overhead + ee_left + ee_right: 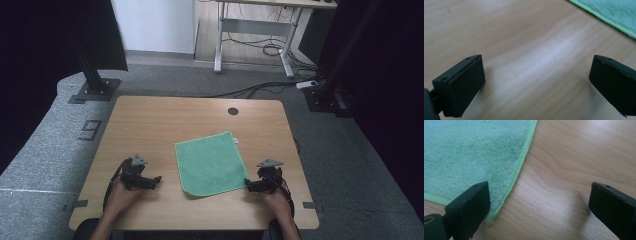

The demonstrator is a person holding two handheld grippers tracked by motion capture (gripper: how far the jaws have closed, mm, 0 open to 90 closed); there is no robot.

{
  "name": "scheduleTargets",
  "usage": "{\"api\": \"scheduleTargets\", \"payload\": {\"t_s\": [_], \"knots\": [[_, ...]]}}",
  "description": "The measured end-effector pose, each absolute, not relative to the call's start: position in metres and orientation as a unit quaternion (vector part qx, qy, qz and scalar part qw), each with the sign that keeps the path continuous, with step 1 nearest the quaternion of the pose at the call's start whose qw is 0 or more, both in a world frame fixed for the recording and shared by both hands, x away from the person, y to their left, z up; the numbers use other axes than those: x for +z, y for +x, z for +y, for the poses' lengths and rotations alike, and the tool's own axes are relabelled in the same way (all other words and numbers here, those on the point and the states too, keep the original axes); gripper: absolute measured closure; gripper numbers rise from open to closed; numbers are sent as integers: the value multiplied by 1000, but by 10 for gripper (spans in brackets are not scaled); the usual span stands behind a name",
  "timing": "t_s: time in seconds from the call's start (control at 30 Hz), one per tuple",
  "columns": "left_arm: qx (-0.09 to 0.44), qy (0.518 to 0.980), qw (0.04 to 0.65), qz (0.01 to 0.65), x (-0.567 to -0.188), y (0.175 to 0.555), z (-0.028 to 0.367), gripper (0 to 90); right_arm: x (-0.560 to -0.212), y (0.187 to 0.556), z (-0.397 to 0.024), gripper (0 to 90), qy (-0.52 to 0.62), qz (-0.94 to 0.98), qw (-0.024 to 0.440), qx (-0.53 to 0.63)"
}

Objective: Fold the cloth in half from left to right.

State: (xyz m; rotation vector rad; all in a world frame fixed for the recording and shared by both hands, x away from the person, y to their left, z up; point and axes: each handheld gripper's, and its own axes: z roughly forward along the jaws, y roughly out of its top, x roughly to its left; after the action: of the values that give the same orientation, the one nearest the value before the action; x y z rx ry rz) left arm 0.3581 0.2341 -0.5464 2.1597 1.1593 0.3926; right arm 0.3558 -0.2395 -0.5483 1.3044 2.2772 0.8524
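Right hand-held gripper (248,185): jaws spread wide, nothing between them, hovering low at the near right corner of the green square microfibre cloth (211,163). In the right gripper view (537,205), one jaw over the cloth's (471,152) corner, the other over bare wood; hem running up and away between them. Touching the fabric or just above it: cannot tell.

Left hand-held gripper (156,180): also wide and empty, resting on or just over the light wooden tabletop (150,120), pointed toward the cloth's left edge but apart from it. In the left gripper view (536,82), bare tabletop (524,50) between the jaws, a strip of cloth (614,15) far off at upper right.

Cloth lying flat, spread out, near the middle of the tabletop toward the person's side, rotated slightly so the corners skew; small tag at the far right corner.

Key relation: cloth sits between the two grippers, right one clearly nearer, already at a corner; left one needs to close the gap sideways to reach the near left corner. Likely next: pinch both near corners for a fold away from the person. Risk: jaw sliding over thin hem without catching it.

Beyond: black round grommet hole (233,111) at the far edge, grey carpet floor (50,145), white-legged desk (250,35) with cables behind.
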Motion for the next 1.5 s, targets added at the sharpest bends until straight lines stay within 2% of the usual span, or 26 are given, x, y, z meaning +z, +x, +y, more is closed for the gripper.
{"api": "scheduleTargets", "payload": {"t_s": [0.23,0.33,0.6,0.8,1.2,1.5], "knots": [[159,805,351,452,-534,384,231,31,-552,358,-245,8,467,805,177,319],[163,803,358,448,-527,404,218,47,-553,358,-245,0,468,804,179,321],[178,804,355,443,-518,441,192,81,-554,358,-246,0,465,803,180,326],[183,802,345,452,-526,468,176,81,-555,358,-247,0,461,804,180,329],[213,797,308,473,-547,489,173,73,-555,359,-247,0,460,805,180,330],[190,789,312,494,-548,483,187,75,-554,360,-241,0,451,810,176,330]]}}
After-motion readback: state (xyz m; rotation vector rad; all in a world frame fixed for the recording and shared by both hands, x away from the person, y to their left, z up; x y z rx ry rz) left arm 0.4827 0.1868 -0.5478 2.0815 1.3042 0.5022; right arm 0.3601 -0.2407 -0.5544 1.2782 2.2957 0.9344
